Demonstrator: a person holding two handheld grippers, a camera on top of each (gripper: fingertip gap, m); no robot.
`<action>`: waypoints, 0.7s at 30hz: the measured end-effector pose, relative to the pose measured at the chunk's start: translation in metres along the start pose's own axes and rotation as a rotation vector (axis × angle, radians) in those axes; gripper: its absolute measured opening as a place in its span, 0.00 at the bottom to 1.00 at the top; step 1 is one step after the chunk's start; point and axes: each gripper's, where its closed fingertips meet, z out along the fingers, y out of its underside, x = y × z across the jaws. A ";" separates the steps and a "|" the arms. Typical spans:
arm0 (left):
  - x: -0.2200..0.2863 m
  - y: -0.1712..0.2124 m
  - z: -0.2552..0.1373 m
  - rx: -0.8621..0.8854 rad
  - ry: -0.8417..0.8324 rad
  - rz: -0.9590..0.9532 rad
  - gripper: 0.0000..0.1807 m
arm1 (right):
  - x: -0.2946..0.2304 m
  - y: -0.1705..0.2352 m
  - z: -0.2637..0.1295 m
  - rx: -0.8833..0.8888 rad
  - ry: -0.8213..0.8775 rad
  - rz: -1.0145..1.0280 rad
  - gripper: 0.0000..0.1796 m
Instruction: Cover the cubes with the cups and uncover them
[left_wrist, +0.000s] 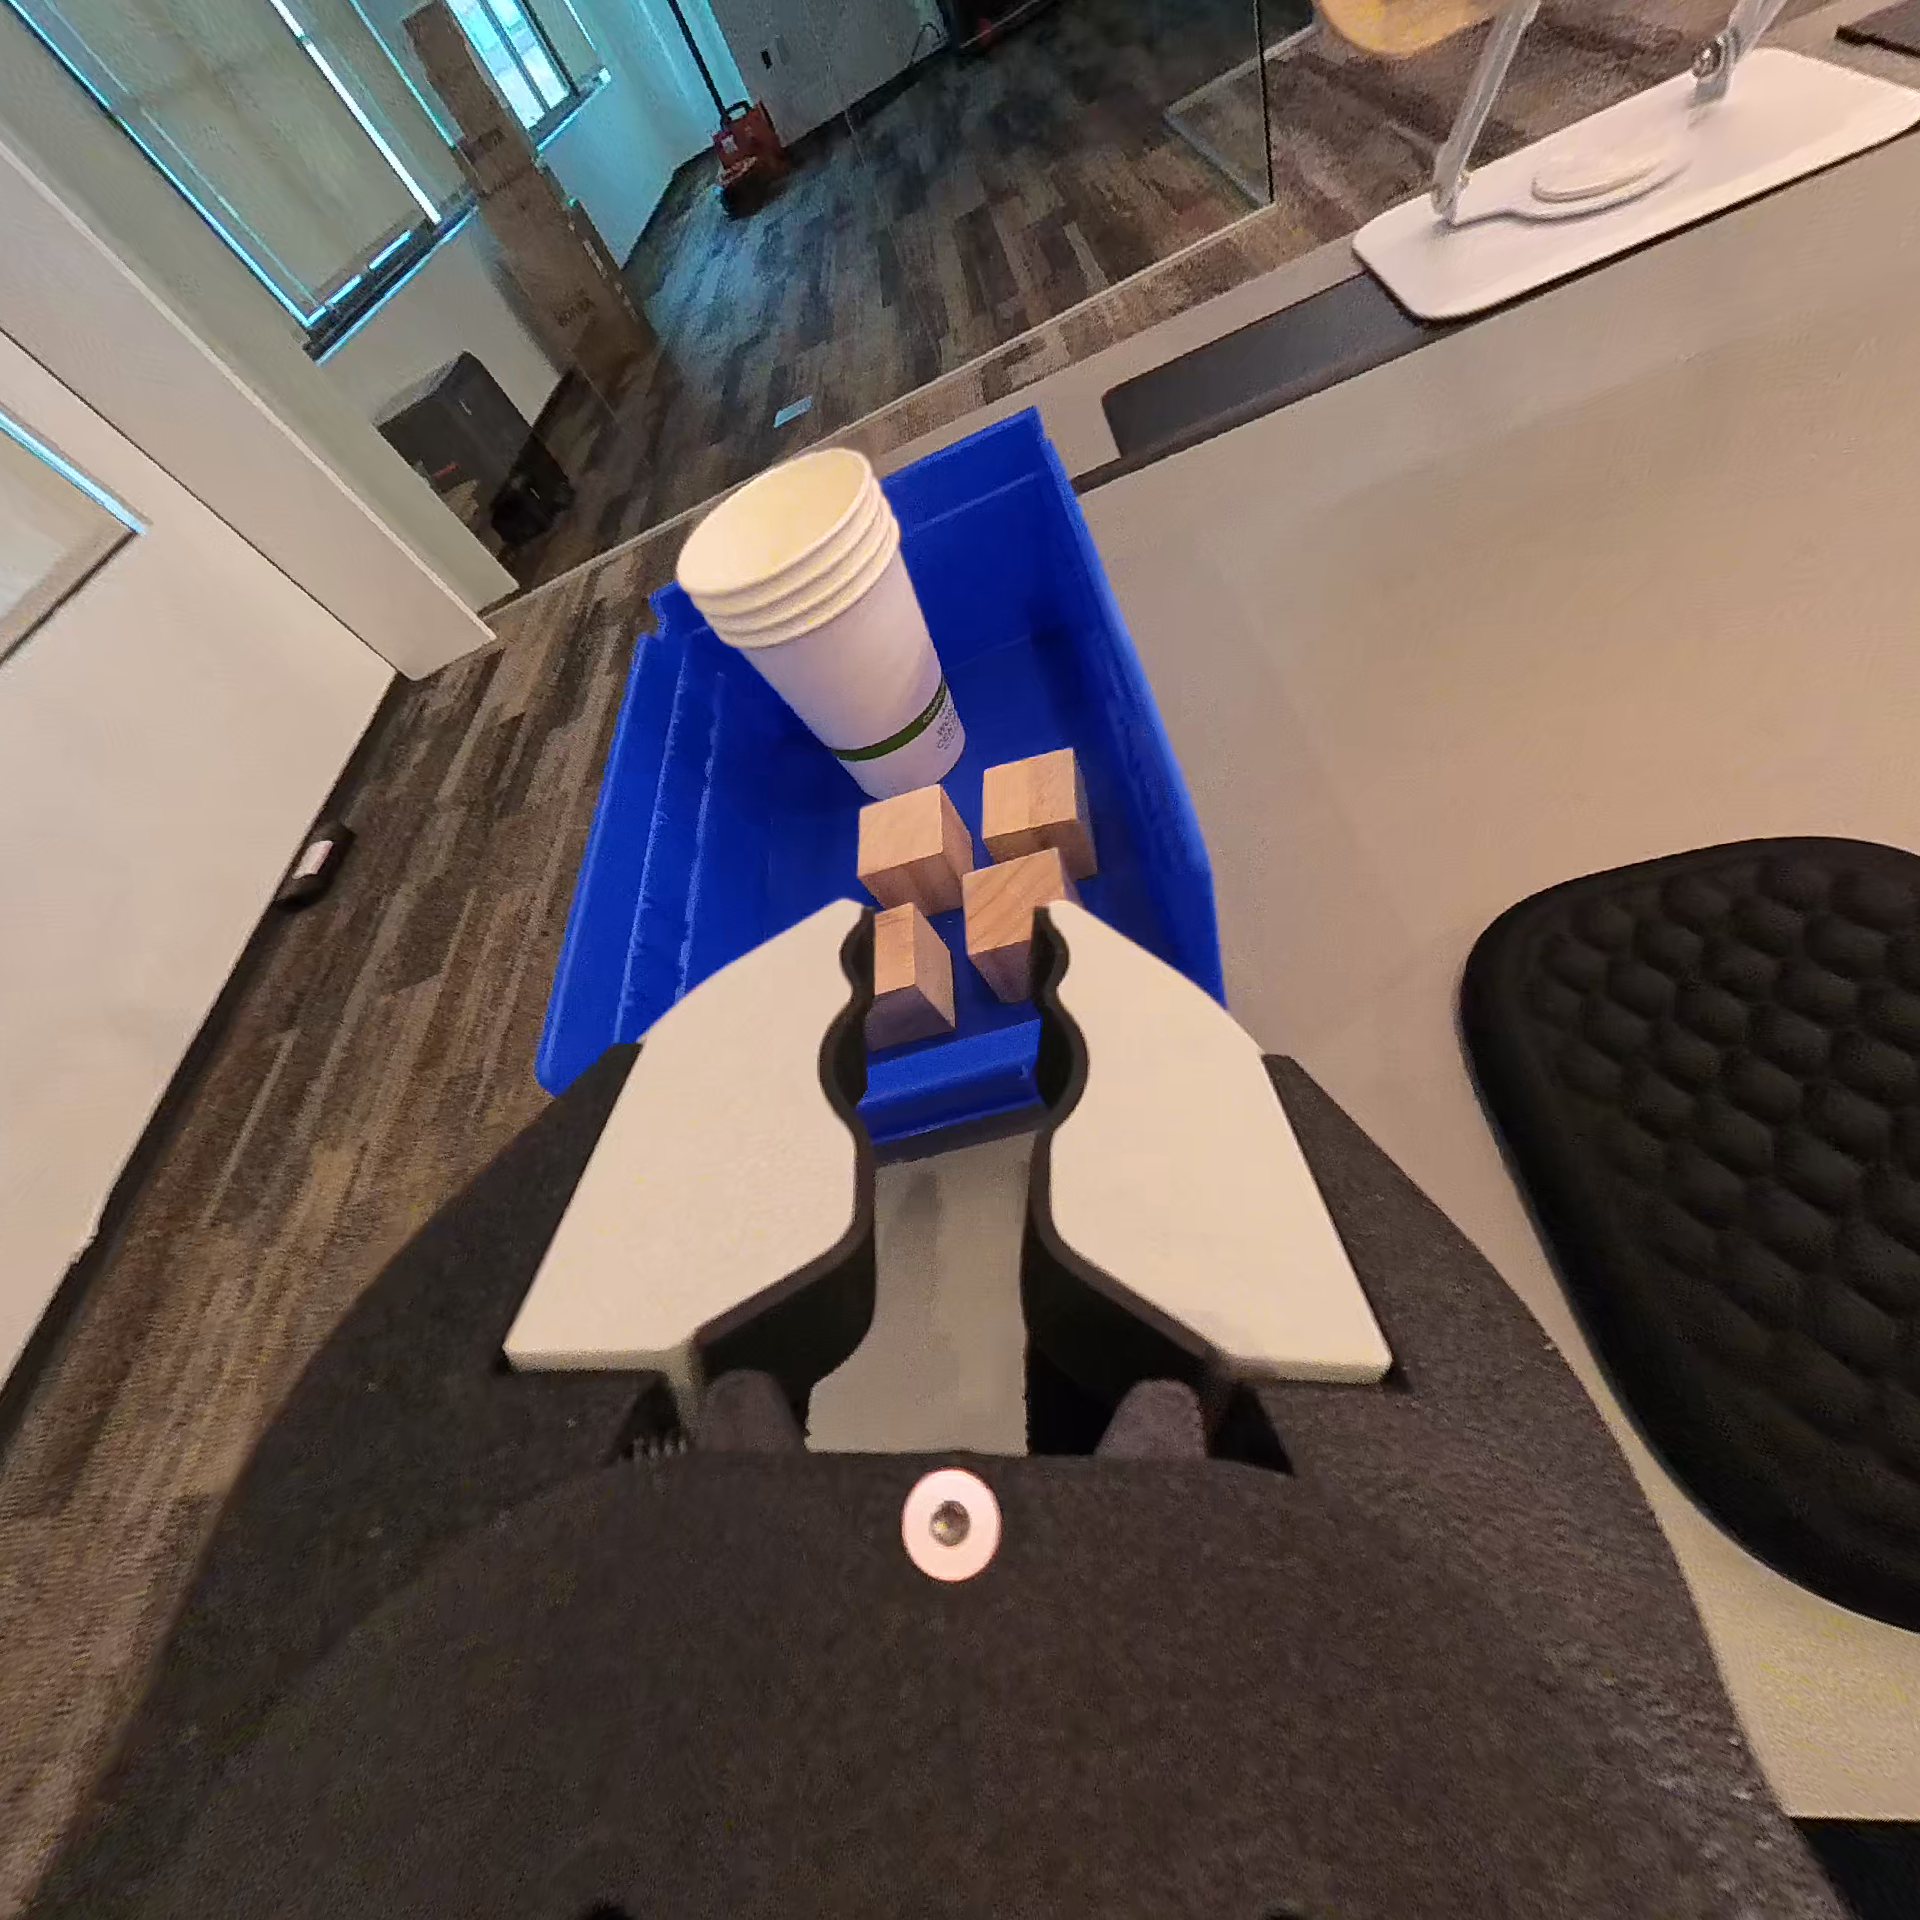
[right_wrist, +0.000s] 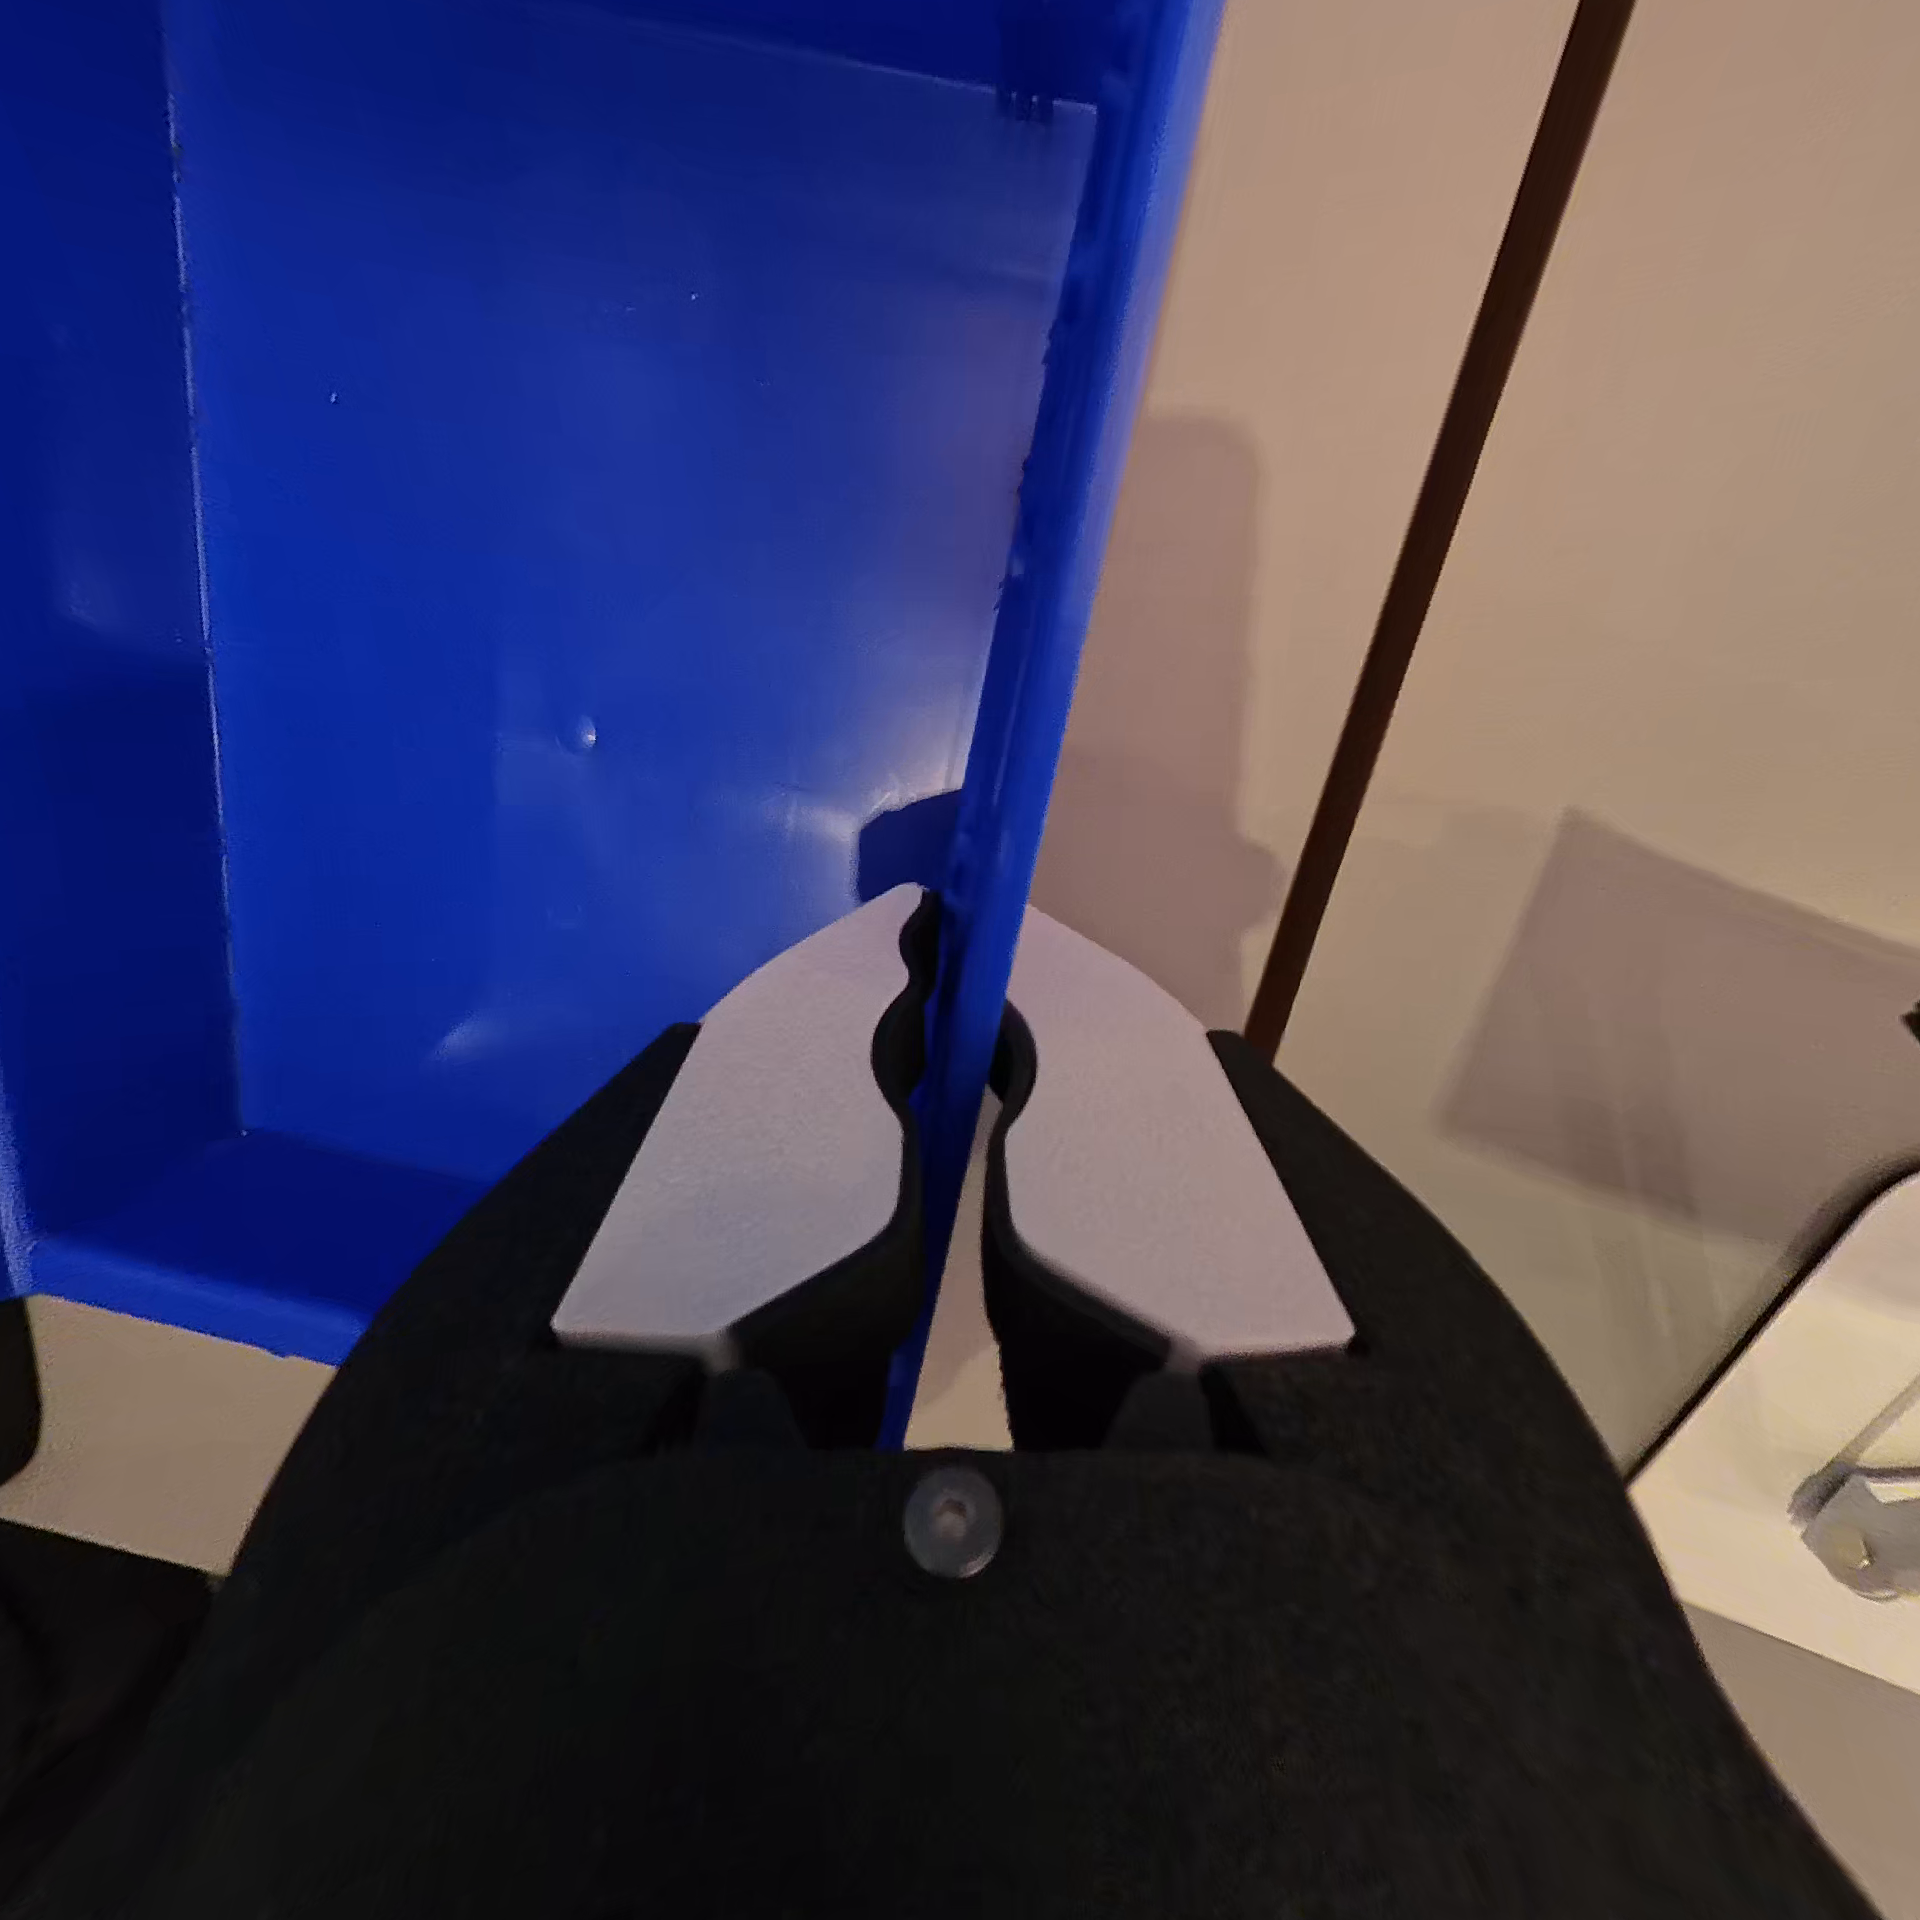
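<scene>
Bright, fisheye-warped left view; dimmer, soft right view with glare

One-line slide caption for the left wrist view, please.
Left claw open above the near end of a blue bin holding four wooden cubes and a stack of paper cups.

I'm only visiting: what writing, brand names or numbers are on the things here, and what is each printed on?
Stack of paper cups: small green print beside a green band near the base; not quoted here.
Tall cardboard box in the background: dark print, too blurred to read.
Blue bin and wooden cubes: no writing visible.
</scene>
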 end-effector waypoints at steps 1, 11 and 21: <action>0.004 -0.002 -0.001 0.002 -0.002 0.004 0.15 | 0.002 0.000 0.000 -0.006 -0.006 0.000 0.03; 0.023 -0.014 0.001 0.038 0.093 -0.157 0.14 | 0.015 0.004 -0.002 0.020 0.004 0.015 0.03; -0.001 0.000 -0.008 0.041 0.004 -0.237 0.15 | 0.024 -0.002 -0.014 0.113 0.181 -0.091 0.24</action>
